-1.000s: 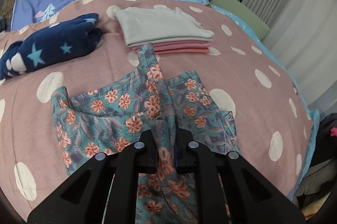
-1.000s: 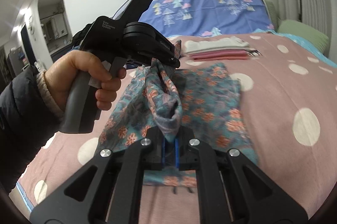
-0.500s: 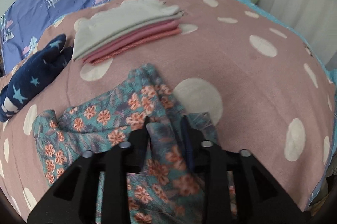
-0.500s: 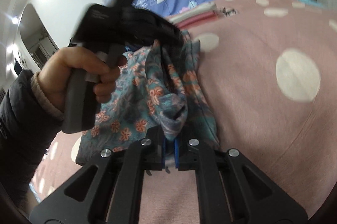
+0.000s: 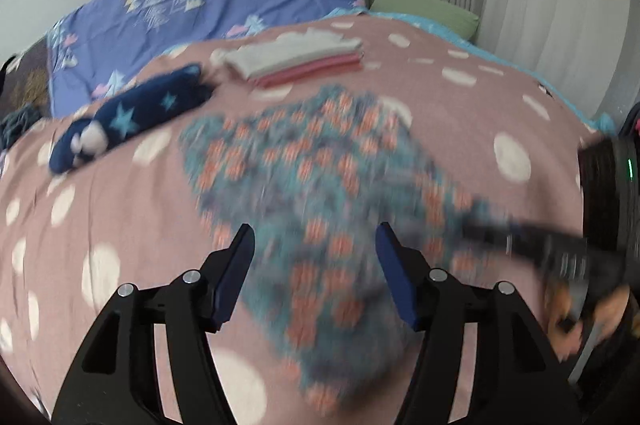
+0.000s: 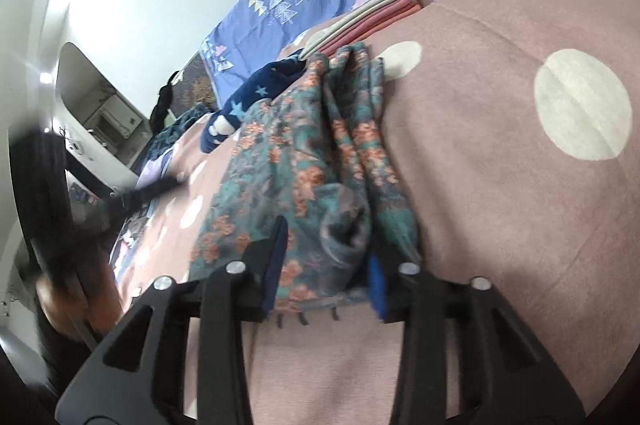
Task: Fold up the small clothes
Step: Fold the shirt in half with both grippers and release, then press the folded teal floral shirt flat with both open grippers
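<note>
While both tools, left tool (image 5: 316, 257) and right tool (image 6: 328, 257), have just been opening off it, the floral garment (image 6: 320, 161) lies limp, light and soft on the bed (image 6: 520, 185), best pinched at hem corners.

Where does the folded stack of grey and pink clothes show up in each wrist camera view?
Left wrist: folded stack lies upper centre, beyond the floral garment.
Right wrist: folded stack lies upper centre-right, just past the garment's far end.
Shared landmark: navy star-print item, left of the stack.
</note>
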Available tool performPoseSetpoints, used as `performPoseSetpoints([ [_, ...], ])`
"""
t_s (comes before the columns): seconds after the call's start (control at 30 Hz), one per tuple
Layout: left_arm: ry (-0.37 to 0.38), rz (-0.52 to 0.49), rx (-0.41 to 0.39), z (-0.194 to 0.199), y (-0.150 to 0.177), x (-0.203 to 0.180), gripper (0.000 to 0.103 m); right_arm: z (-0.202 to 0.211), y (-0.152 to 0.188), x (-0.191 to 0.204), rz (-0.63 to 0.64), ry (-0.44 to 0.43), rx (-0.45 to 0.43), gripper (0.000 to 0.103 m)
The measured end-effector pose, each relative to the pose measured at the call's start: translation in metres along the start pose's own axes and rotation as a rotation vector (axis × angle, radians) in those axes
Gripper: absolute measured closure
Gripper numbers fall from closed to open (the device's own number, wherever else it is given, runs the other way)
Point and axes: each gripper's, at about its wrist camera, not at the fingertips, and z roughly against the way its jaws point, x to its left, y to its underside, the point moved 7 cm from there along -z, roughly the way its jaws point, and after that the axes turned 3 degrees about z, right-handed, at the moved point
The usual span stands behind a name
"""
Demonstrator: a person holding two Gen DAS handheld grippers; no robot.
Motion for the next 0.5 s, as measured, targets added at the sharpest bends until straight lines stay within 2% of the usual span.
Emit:
performPoseSetpoints([
  [0.03,0.03,0.019,0.0,0.007,0.016,0.001,0.037,-0.001,-0.001,0.001,0.008,0.018,0.003,0.072],
  [0.07,0.07,0.04,0.003,0.014,0.035,0.001,0.034,-0.003,-0.003,0.001,0.02,0.054,0.007,0.093],
  [0.1,0.083,0.042,0.005,0.018,0.045,0.0,0.032,-0.004,-0.005,0.001,0.024,0.073,0.01,0.094],
  [0.17,0.078,0.003,0.005,0.022,0.064,-0.006,0.031,0.004,-0.013,0.007,0.002,0.036,-0.018,0.096],
  [0.23,0.009,-0.07,0.017,0.017,0.079,-0.011,0.03,0.017,-0.019,0.015,0.021,0.023,-0.063,0.096],
  [0.3,-0.084,-0.092,0.045,0.005,0.085,-0.004,0.03,0.03,-0.024,0.019,0.045,0.062,-0.113,0.096],
  [0.37,-0.145,-0.067,0.057,-0.004,0.086,0.006,0.03,0.032,-0.025,0.009,0.034,0.104,-0.124,0.096],
  [0.43,-0.123,-0.022,0.064,-0.005,0.09,0.014,0.031,0.023,-0.018,-0.006,0.016,0.143,-0.073,0.089],
  [0.47,-0.11,-0.003,0.065,-0.006,0.09,0.016,0.031,0.013,-0.009,-0.018,0.01,0.174,-0.007,0.079],
  [0.5,-0.101,0.004,0.067,-0.005,0.091,0.018,0.031,0.009,-0.002,-0.028,-0.014,0.183,0.032,0.077],
])
